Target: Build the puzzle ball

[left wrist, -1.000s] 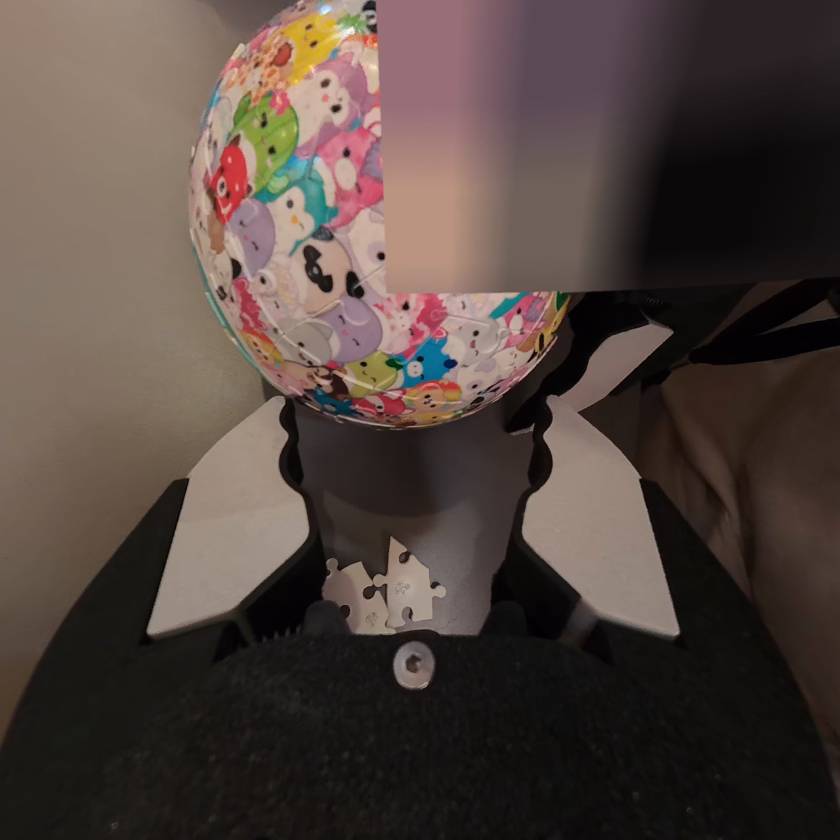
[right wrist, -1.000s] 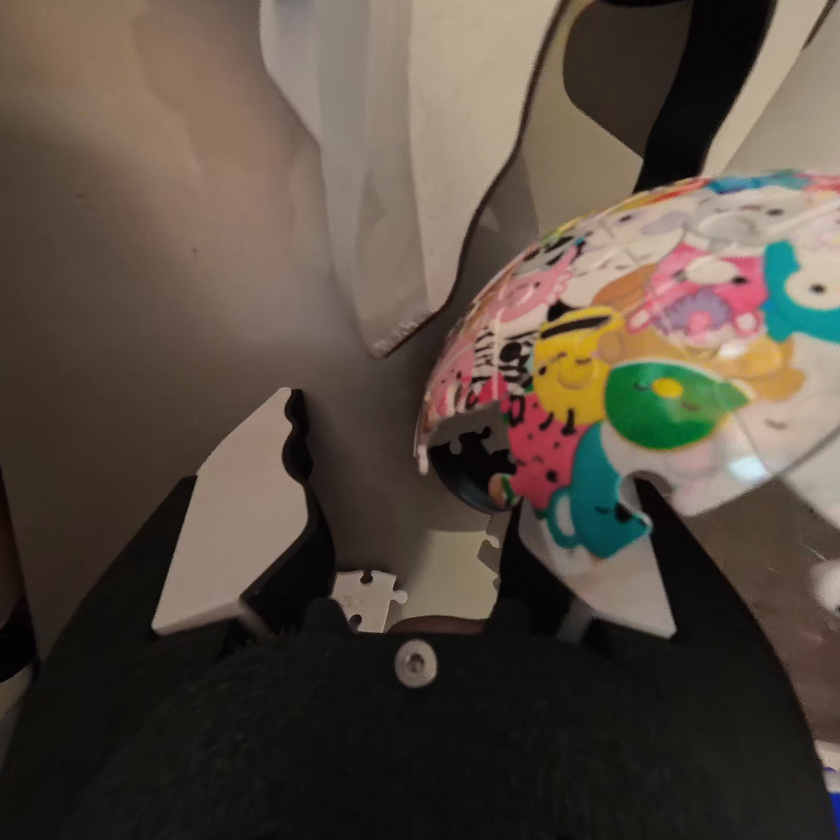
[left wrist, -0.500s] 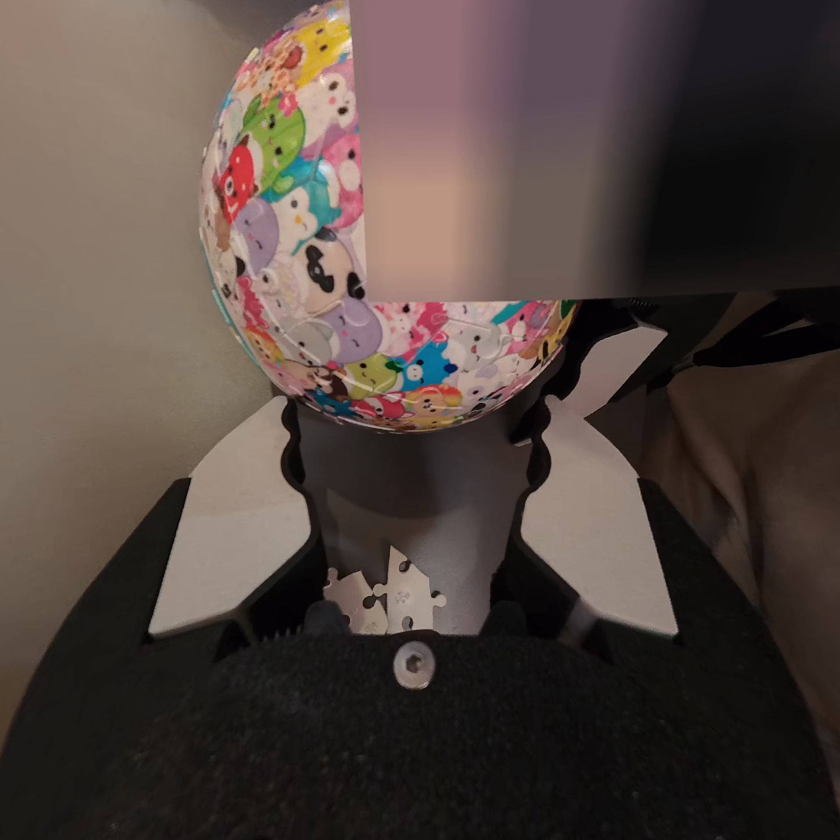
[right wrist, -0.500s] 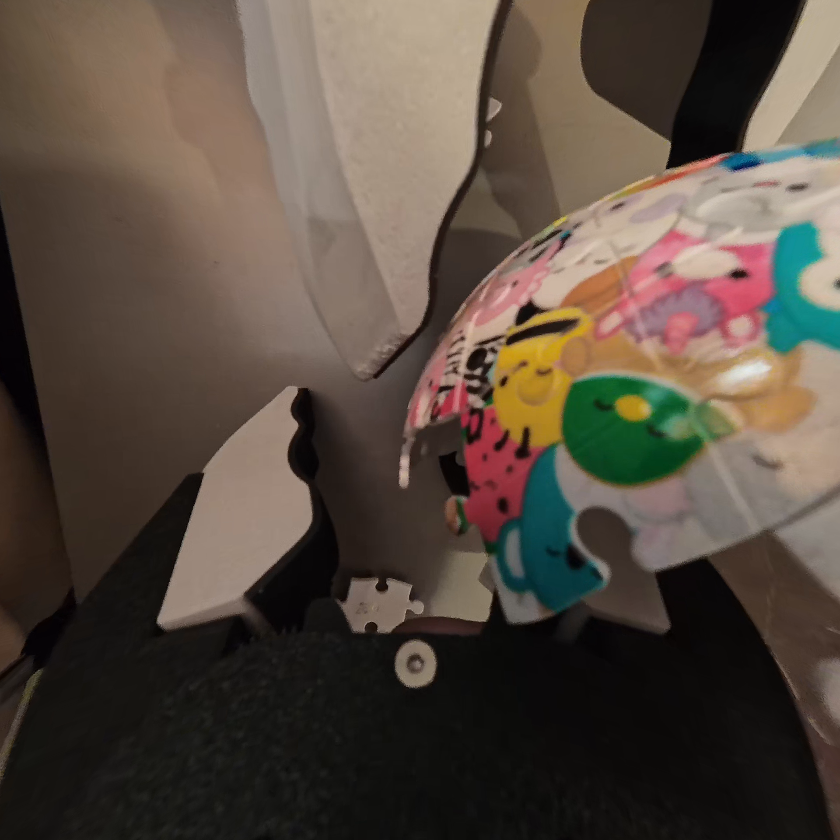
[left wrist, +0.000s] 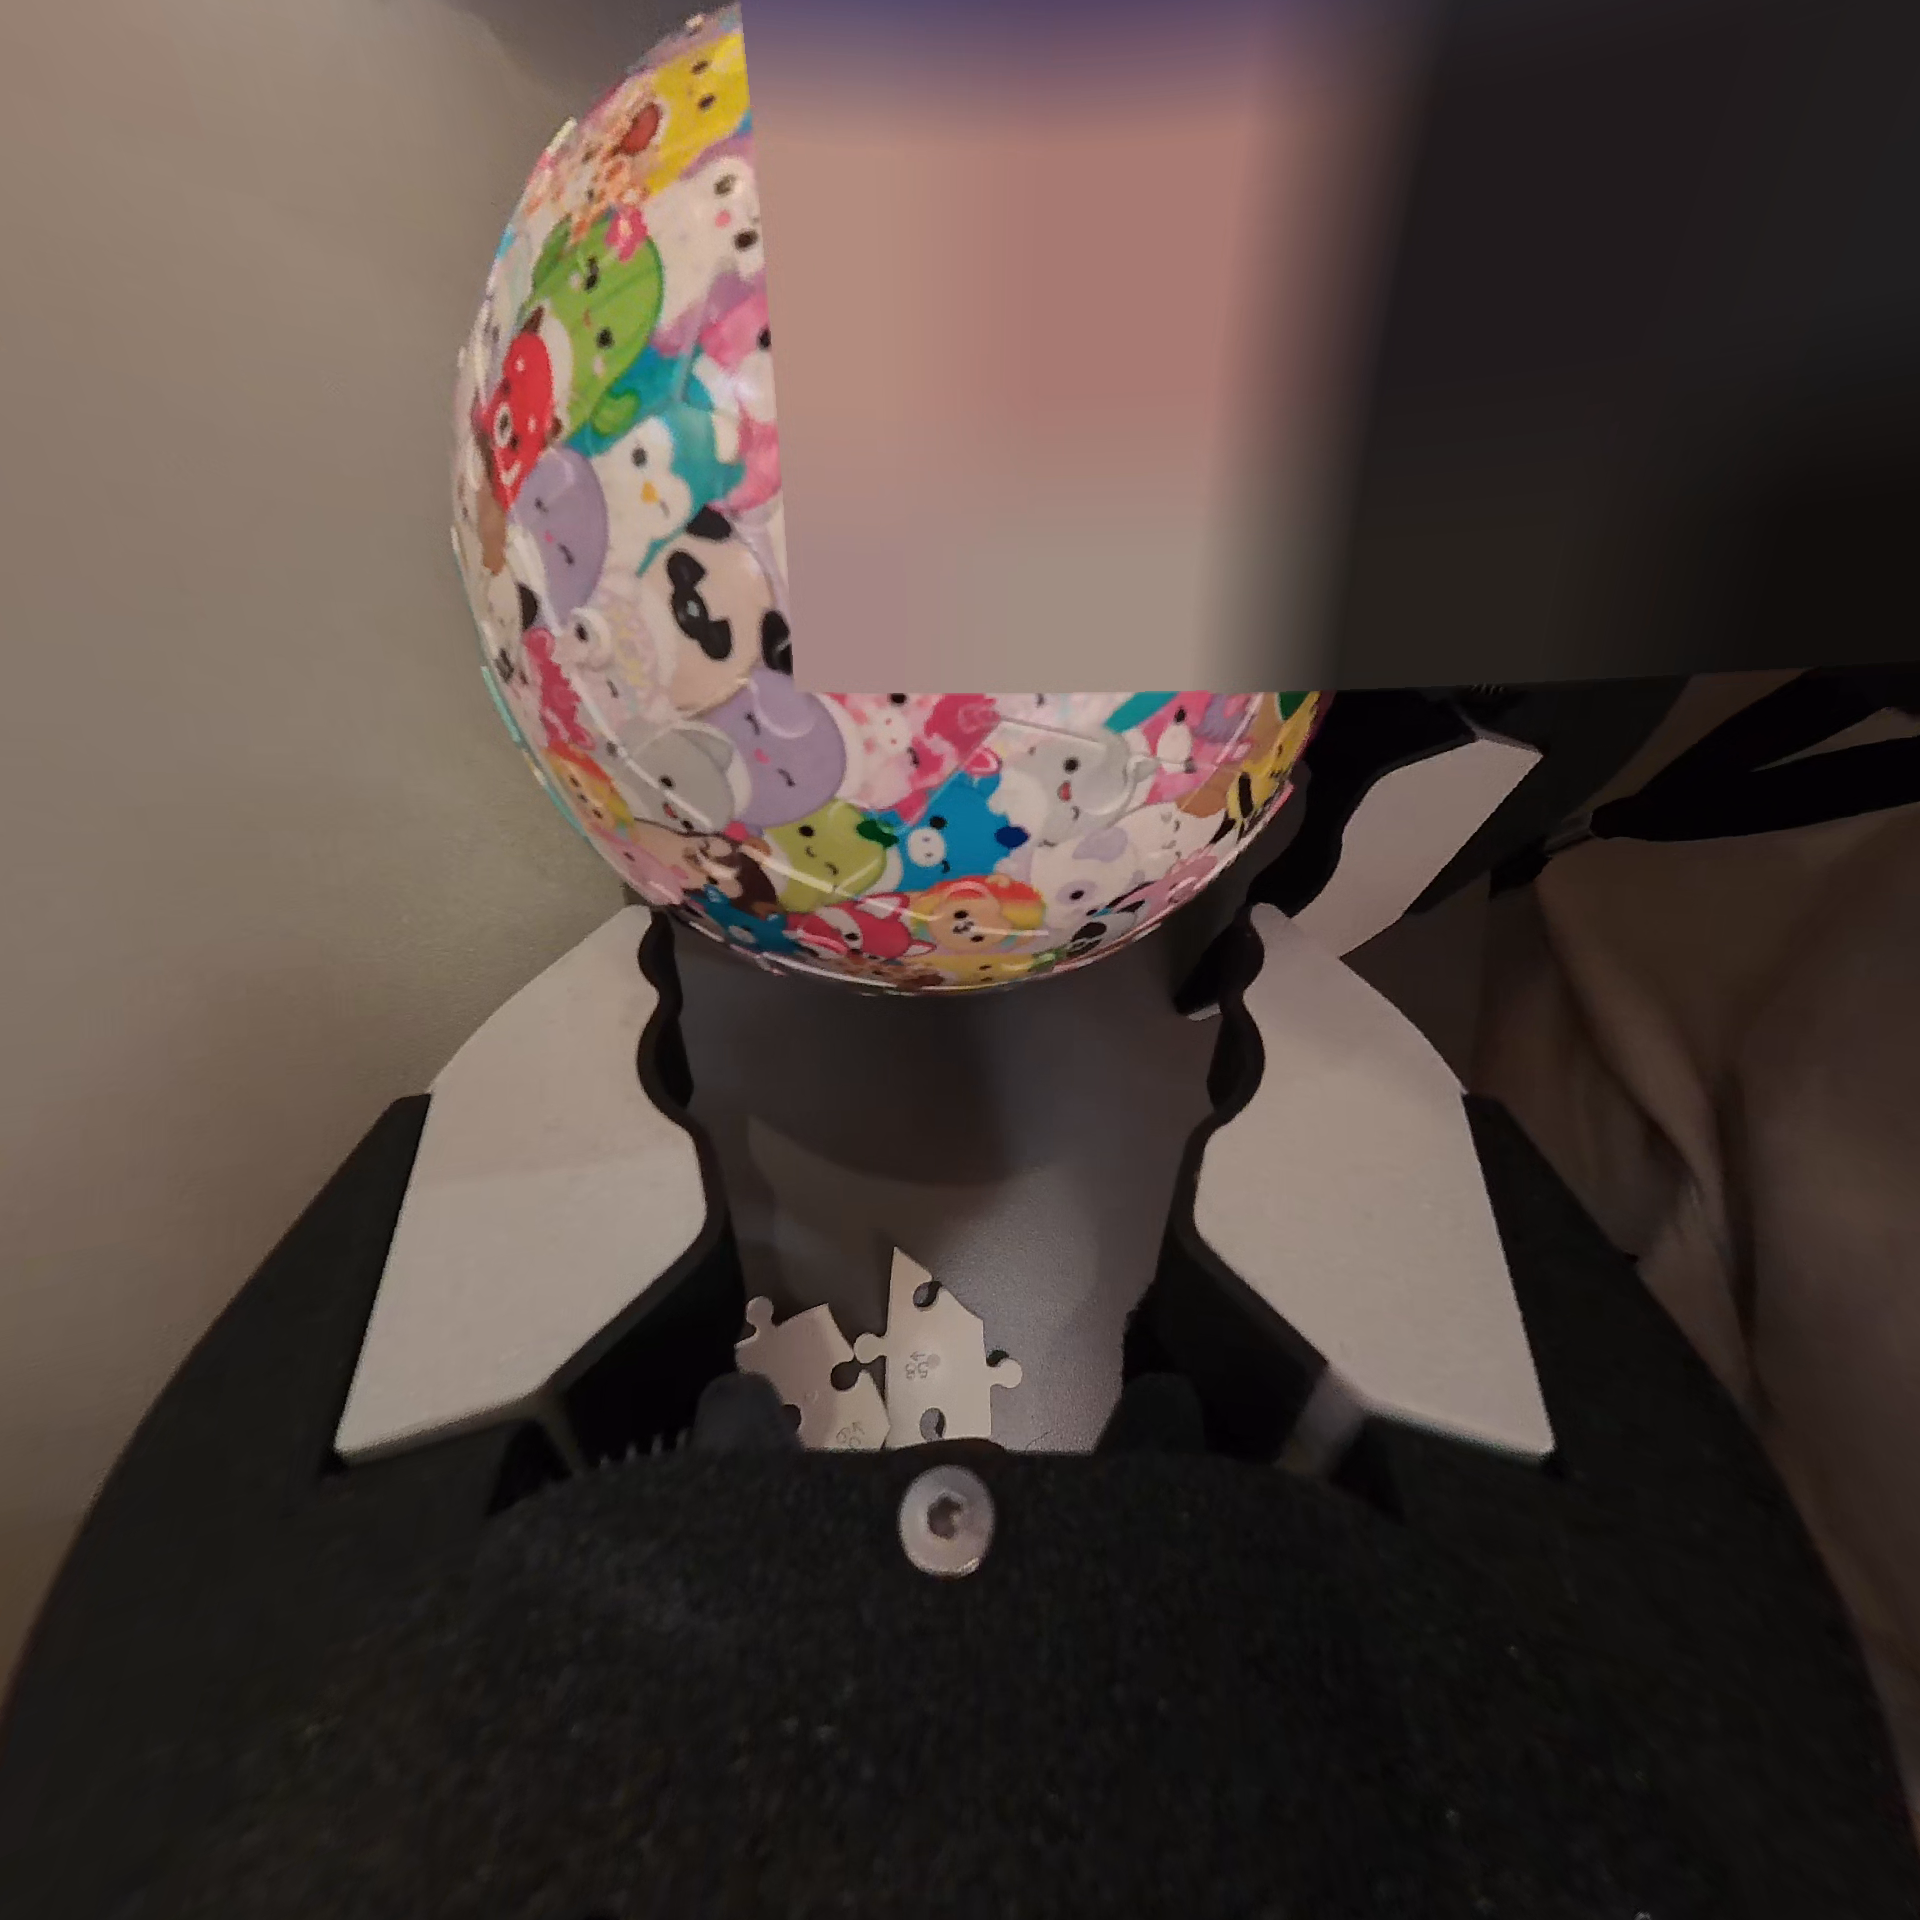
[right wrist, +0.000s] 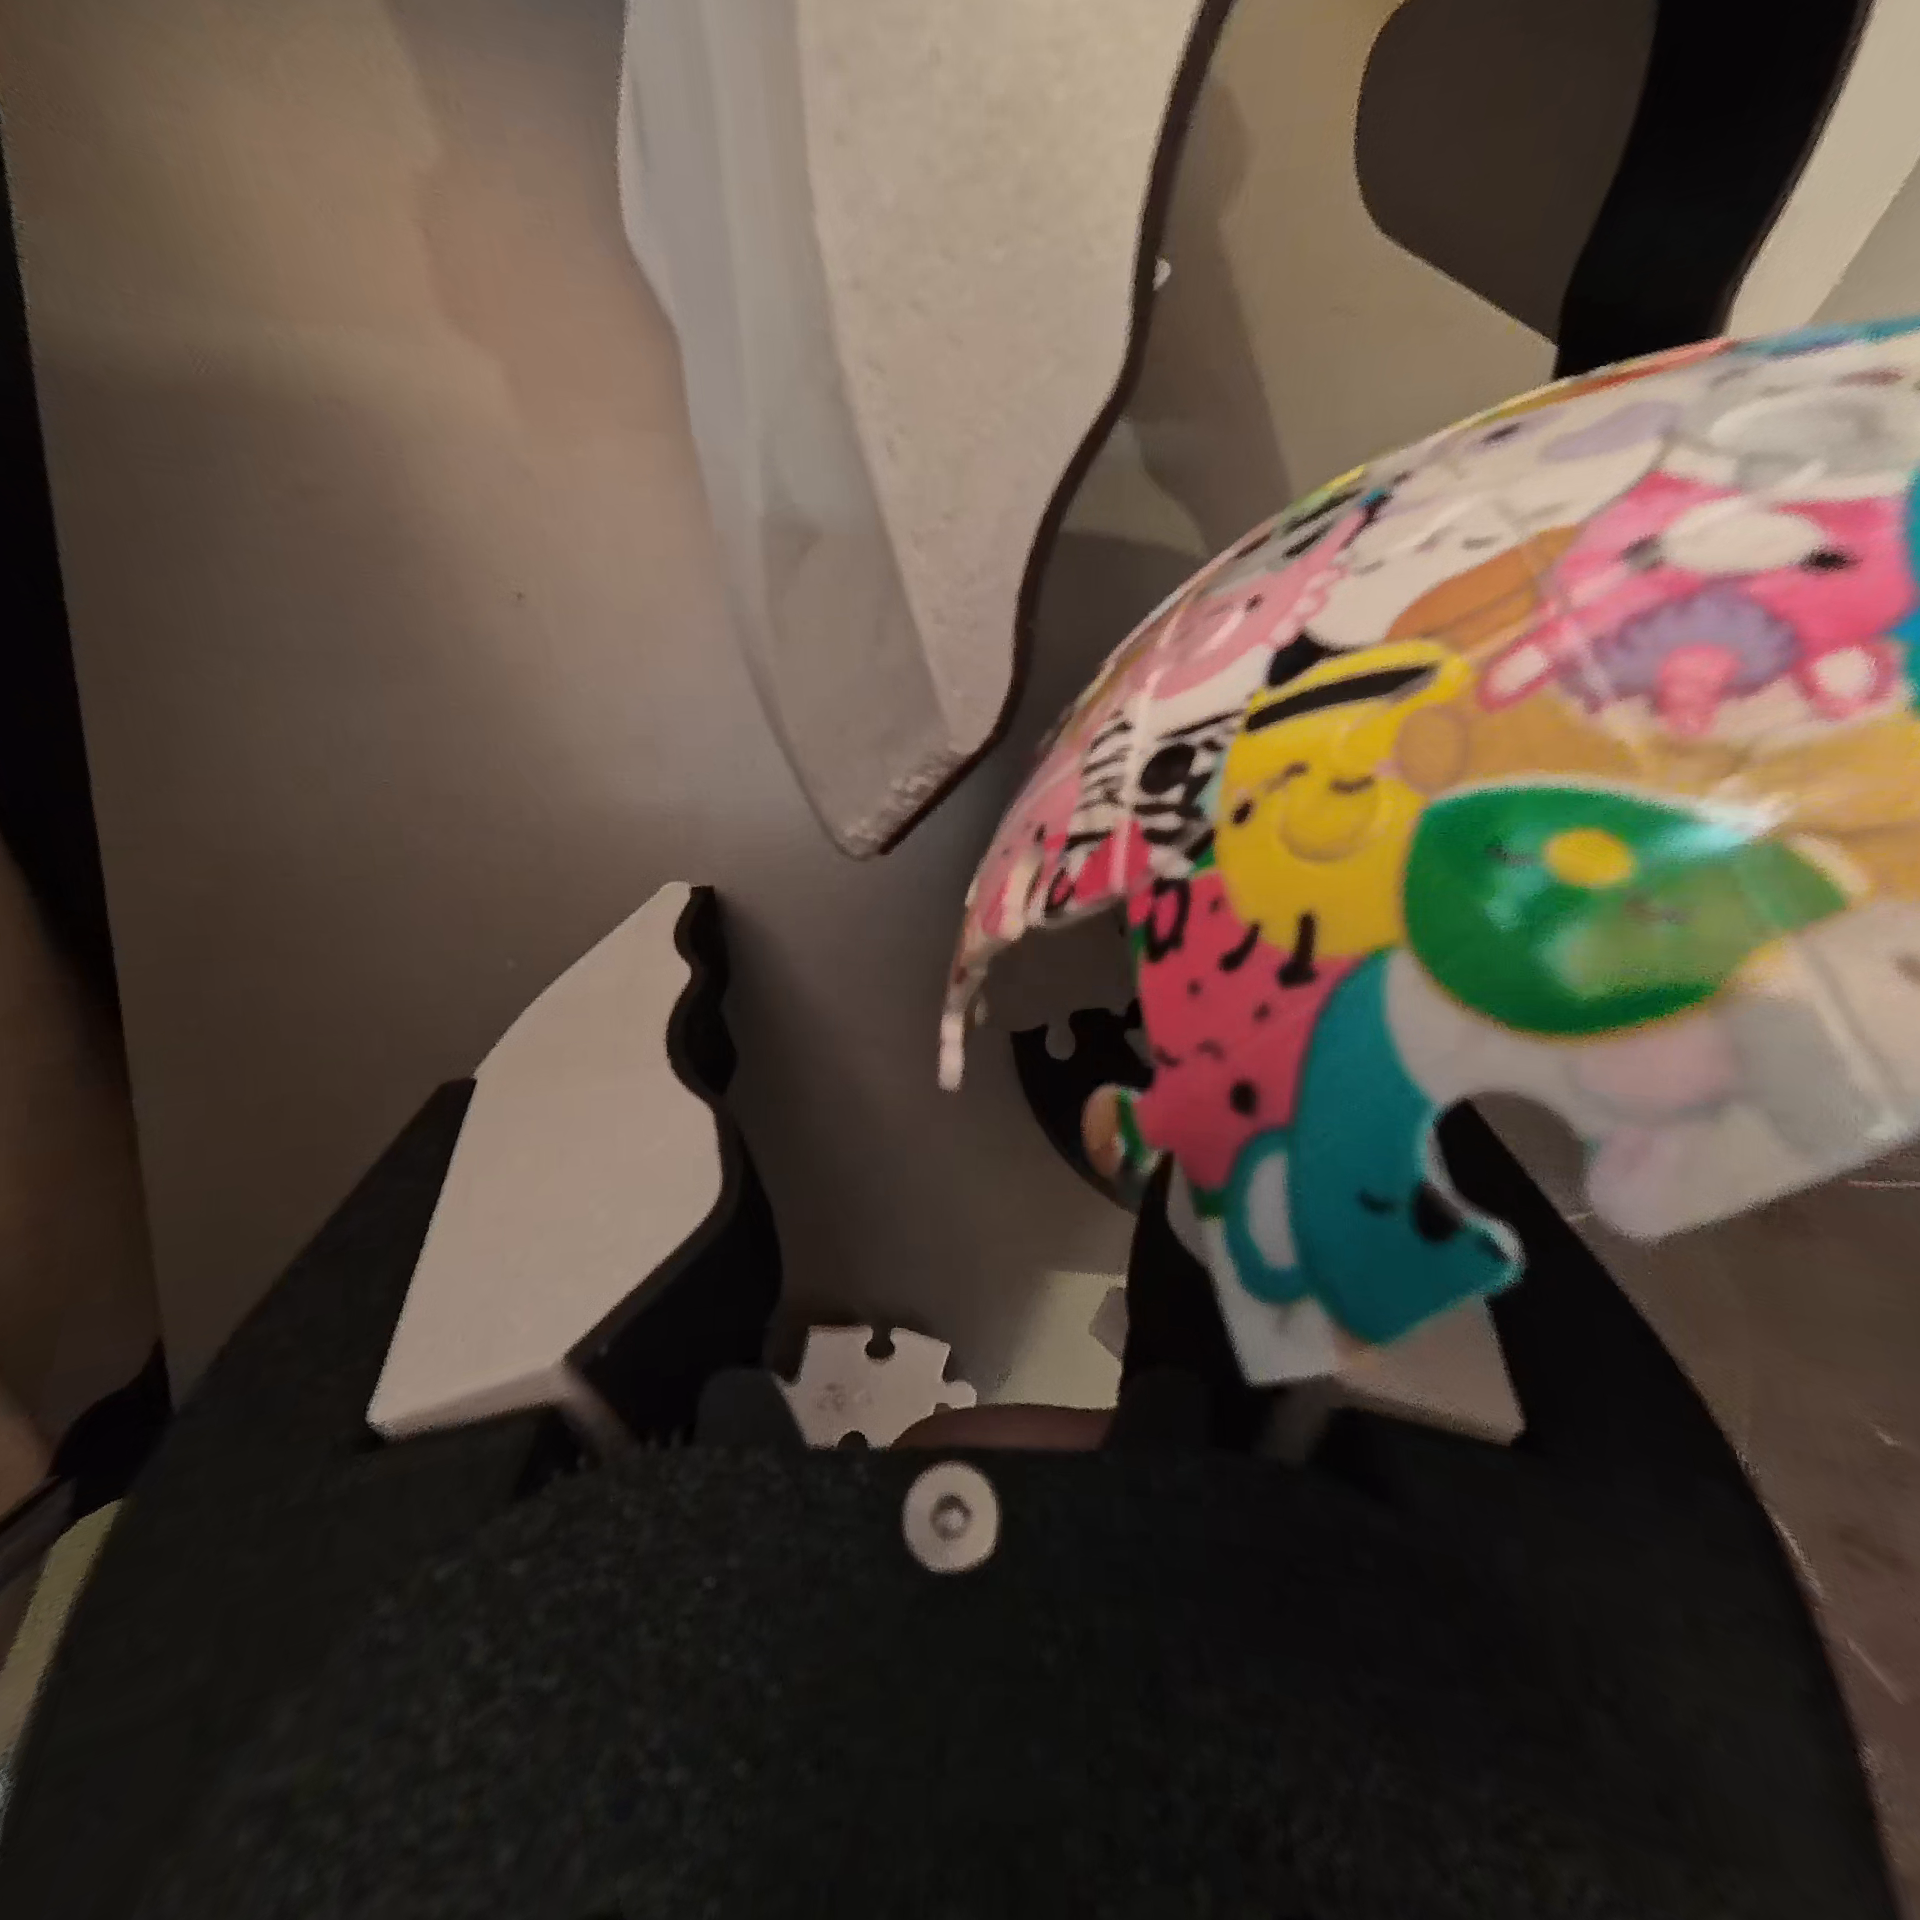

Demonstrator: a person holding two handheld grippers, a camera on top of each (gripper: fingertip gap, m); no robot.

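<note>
The colourful puzzle ball (left wrist: 644, 582) fills the upper middle of the left wrist view, partly under a blur patch. My left gripper (left wrist: 951, 930) is open, its fingertips at the ball's underside. Two loose pieces (left wrist: 883, 1361) lie face down between its fingers. In the right wrist view the ball (right wrist: 1455, 831) is at the right, with an open gap (right wrist: 1070, 997) in its shell. My right gripper (right wrist: 956, 914) is open; its right finger is hidden behind the ball's edge. One loose piece (right wrist: 868, 1382) lies face down near its palm.
The beige table (left wrist: 208, 727) runs left of the ball. The right gripper's white finger (left wrist: 1423, 831) shows at the ball's right side in the left wrist view. The left gripper's white finger (right wrist: 935, 416) hangs close above in the right wrist view. Beige cloth (left wrist: 1714, 1039) lies at the right. One gripper's finger ends stand about 6 cm off the other's.
In the right wrist view the ball has shifted slightly and its gap has moved a little right. The left wrist view is almost unchanged. Both grippers stay open.
</note>
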